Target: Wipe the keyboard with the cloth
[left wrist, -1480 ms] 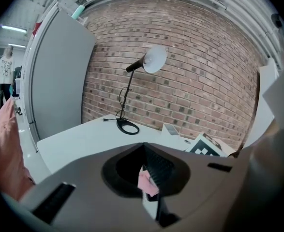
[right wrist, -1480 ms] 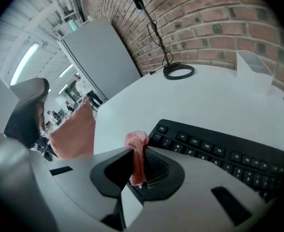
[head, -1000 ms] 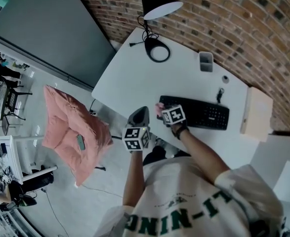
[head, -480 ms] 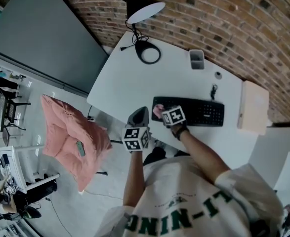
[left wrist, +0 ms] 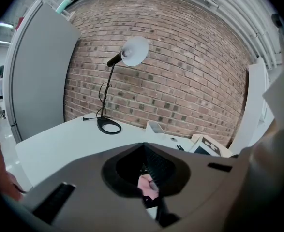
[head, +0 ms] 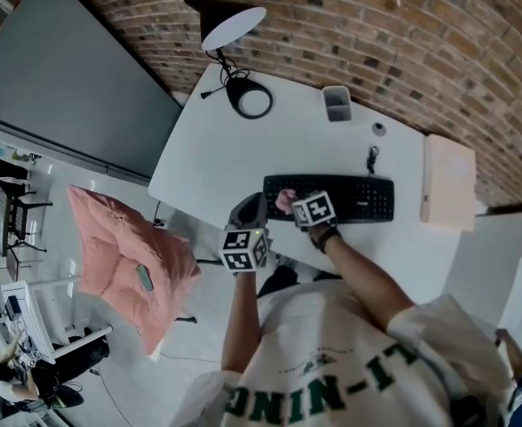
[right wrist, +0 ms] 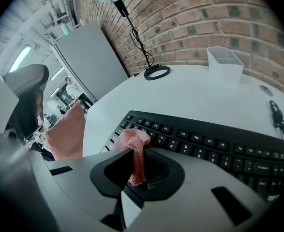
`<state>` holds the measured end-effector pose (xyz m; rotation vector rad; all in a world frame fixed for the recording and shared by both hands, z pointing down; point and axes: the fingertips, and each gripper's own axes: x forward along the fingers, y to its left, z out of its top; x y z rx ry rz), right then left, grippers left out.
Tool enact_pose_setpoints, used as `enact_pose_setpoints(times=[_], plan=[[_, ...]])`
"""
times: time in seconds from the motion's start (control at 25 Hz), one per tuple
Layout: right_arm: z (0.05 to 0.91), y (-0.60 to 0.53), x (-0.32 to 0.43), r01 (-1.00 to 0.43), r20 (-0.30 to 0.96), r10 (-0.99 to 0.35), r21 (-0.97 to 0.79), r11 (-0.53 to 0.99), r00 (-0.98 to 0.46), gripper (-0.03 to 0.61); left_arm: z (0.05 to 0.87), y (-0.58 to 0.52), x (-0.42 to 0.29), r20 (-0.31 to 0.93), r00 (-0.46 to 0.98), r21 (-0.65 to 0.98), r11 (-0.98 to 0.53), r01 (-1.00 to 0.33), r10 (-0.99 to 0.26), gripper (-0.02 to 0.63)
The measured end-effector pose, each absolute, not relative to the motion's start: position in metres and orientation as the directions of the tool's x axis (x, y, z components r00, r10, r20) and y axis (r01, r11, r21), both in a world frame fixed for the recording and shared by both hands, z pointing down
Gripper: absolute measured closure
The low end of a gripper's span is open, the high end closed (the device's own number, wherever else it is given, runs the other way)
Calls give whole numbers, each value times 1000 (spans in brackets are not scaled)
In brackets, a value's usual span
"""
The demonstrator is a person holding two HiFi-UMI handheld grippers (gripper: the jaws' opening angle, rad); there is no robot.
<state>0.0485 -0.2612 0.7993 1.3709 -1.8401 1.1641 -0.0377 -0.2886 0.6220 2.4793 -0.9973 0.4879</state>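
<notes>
your right tongs pinch the pink cloth, which is bunched on the left end of the black keyboard on the white desk. your left tongs are pressed together on nothing, at the desk's near edge, just beside the right ones.

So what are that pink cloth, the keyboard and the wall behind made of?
Pink cloth: seemingly a soft knitted or terry fabric; a looped weave shows and it droops limply from the right gripper.
Keyboard: probably matt black plastic; moulded keys with white print, hardly any shine.
Wall: bare red-brown brick with pale mortar lines, rough and unpainted.
</notes>
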Motion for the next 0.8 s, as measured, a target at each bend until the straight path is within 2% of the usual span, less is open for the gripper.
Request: enact_pose_setpoints(times=[0.28, 0.4, 0.6, 0.8], plan=[[798, -252, 70, -945, 816, -486, -319, 73, -313, 545, 621, -282, -9, 462, 713, 251, -693, -675, -527, 619], [787, -247, 65, -921, 790, -491, -385, 68, -366, 545, 622, -279, 1, 462, 723, 251, -706, -663, -514, 619], [801, -236, 97, -943, 814, -497, -331, 29, -301, 545, 622, -275, 17, 459, 738, 252, -724, -642, -495, 620], [789, -229, 104, -928, 795, -512, -373, 11, -326, 545, 621, -269, 37, 455, 756, 253, -746, -616, -471, 620]])
